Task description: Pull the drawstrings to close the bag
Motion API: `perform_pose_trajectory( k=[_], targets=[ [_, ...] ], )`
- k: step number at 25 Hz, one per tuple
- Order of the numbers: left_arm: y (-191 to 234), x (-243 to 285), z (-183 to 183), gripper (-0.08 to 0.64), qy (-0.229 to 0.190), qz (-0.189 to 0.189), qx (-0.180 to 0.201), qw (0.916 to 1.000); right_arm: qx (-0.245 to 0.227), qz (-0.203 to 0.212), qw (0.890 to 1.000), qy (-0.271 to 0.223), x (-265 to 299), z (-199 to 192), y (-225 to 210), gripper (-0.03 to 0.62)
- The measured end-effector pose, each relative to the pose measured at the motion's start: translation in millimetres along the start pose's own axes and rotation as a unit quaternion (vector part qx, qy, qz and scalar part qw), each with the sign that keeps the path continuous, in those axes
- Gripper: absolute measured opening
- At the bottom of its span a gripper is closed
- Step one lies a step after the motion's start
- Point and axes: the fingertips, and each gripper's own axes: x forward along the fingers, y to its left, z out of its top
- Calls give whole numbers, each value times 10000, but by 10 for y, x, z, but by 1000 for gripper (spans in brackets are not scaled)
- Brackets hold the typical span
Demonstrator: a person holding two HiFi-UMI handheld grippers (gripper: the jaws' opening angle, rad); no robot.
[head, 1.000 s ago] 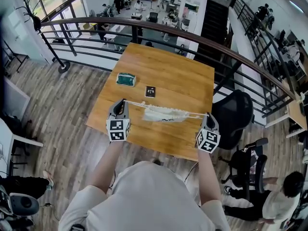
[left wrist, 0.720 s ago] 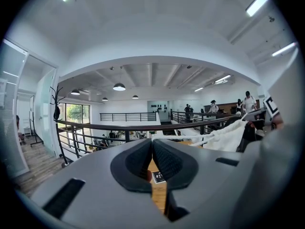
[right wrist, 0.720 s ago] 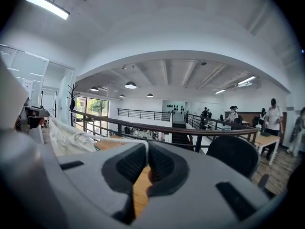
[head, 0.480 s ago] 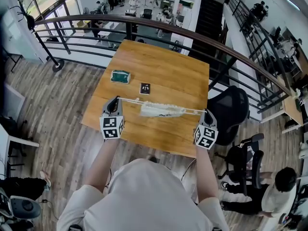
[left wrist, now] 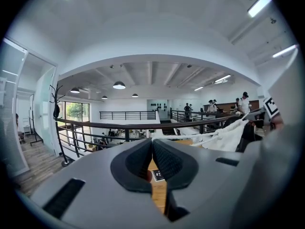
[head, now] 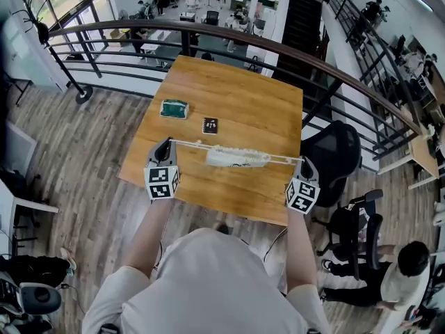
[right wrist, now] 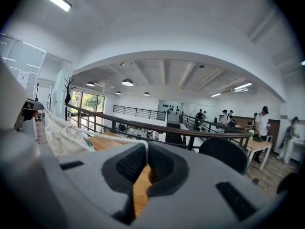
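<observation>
A white cloth drawstring bag (head: 237,157) hangs bunched above the wooden table (head: 236,82), on a white drawstring (head: 191,145) stretched taut between my two grippers. My left gripper (head: 166,143) is shut on the string's left end near the table's front left edge. My right gripper (head: 304,161) is shut on the right end, off the table's right edge. In the left gripper view the jaws (left wrist: 152,144) pinch the string, which runs right to the bag (left wrist: 222,138). In the right gripper view the jaws (right wrist: 146,149) pinch the string (right wrist: 115,138), which leads left to the bag (right wrist: 64,135).
A green block (head: 174,108) and a small black card (head: 209,125) lie on the table behind the bag. A curved railing (head: 208,32) runs past the table's far side. A black office chair (head: 334,160) stands to the right, and a seated person (head: 400,273) is at lower right.
The bag's mouth has gathered a little tighter along the string. My right gripper has edged slightly outward to the right. The left gripper has stayed put.
</observation>
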Motion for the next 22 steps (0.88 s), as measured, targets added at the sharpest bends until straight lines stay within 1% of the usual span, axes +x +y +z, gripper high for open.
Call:
perform_pose_trajectory(
  k=[3,10,16,22],
  targets=[
    [40,-8,-9,0,19,30,6,10000,-85,-22,10000,3,-12,-24,-28,2],
    [72,-53,-33,0,15,120,31,9999,12,-186,9998,-39,-40,-24,-160,2],
    [133,-79,-66,0,26,205,16,9998,43,-328,9995,9,-37,-113,-246,2],
    [196,-88,-75,2,38,304,3,9995,-67,-422,9991,11,-9,-119,-352,2]
  ],
)
